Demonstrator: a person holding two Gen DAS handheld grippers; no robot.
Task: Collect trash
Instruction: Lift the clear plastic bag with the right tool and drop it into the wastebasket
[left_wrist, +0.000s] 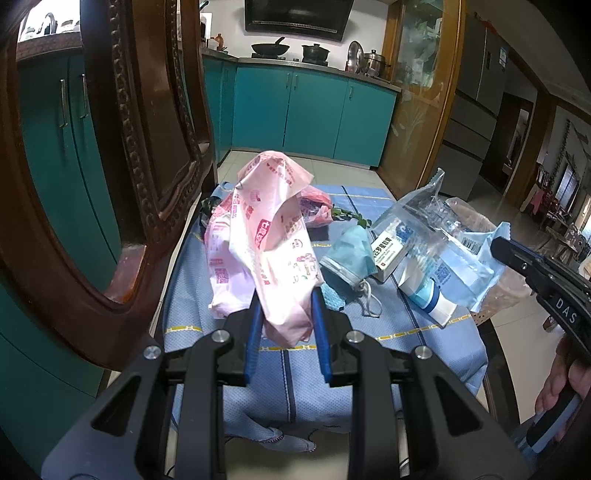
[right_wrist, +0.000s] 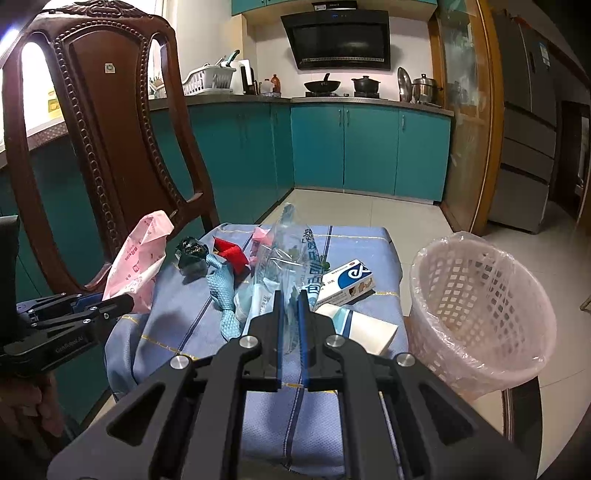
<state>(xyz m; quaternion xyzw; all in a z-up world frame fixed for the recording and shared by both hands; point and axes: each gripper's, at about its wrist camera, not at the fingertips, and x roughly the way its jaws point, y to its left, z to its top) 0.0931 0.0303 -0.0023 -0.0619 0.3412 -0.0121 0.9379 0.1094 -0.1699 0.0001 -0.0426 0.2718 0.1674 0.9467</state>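
Left wrist view shows the left gripper (left_wrist: 284, 299) with its two blue fingers pressed on a pink plastic bag (left_wrist: 266, 236). The bag is lifted up and hangs over the blue cloth (left_wrist: 369, 325) that covers the stool. A crumpled blue face mask (left_wrist: 349, 258) lies on the cloth just right of the bag. Next to the mask is a small white medicine box (left_wrist: 388, 254). A white tube (left_wrist: 428, 295) lies near the box. A big brown wooden chair (left_wrist: 147, 147) stands on the left.

Right wrist view shows the right gripper (right_wrist: 291, 299) with its fingers close together, pinching a clear plastic wrapper (right_wrist: 284, 254). The wrapper stands up between the fingers, over the cloth. On the cloth there is also a blue glove (right_wrist: 223, 291), a red scrap (right_wrist: 232, 254) and a dark crumpled wrapper (right_wrist: 192, 254). The glove touches the red scrap. The dark wrapper sits just left of them. A white box with a blue mark (right_wrist: 347, 282) lies to the right of the clear wrapper. A pink trash basket (right_wrist: 480, 306) with a thin liner bag stands just beside the stool, on the right. Teal kitchen cupboards (right_wrist: 369, 147) are far behind.
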